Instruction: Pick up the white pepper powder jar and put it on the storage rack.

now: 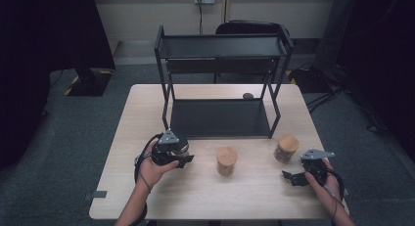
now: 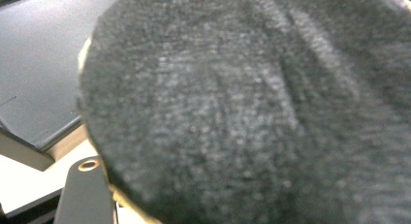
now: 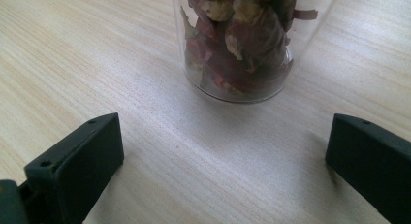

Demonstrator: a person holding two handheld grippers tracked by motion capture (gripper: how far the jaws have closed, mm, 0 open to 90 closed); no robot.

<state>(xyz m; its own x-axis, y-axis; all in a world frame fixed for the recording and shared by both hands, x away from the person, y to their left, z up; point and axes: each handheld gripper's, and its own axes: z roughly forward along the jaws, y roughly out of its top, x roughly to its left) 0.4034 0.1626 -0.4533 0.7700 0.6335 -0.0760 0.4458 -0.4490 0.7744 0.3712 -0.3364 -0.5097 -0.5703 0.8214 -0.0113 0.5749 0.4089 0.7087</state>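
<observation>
Table: light wood. A black two-tier rack takes up the far half. The near half lies open apart from the items below, with bare wood along the near edge and between the two hands.

Left gripper: held low over the table just before the rack's near left leg, well in from the left edge. Its jaws are drawn in tight on a jar, of which the high view gives only a glassy part beside the gripper. In the left gripper view a dark, blurred round face sits hard against the lens; probably this is the held jar, though the blur forbids certainty. The rack's lower shelf lies just beyond it.

Right gripper: near the right edge, just over the wood, jaws spread wide with nothing between them. The glass jar stands upright just ahead of the open jaws, not touching them. It carries a wooden lid and holds dried reddish-brown pieces with pale bits among them.

Middle jar: upright with a wooden lid, between the two grippers, clear of both. Contents not legible.

A small dark object lies on the table at the rack's far side.
</observation>
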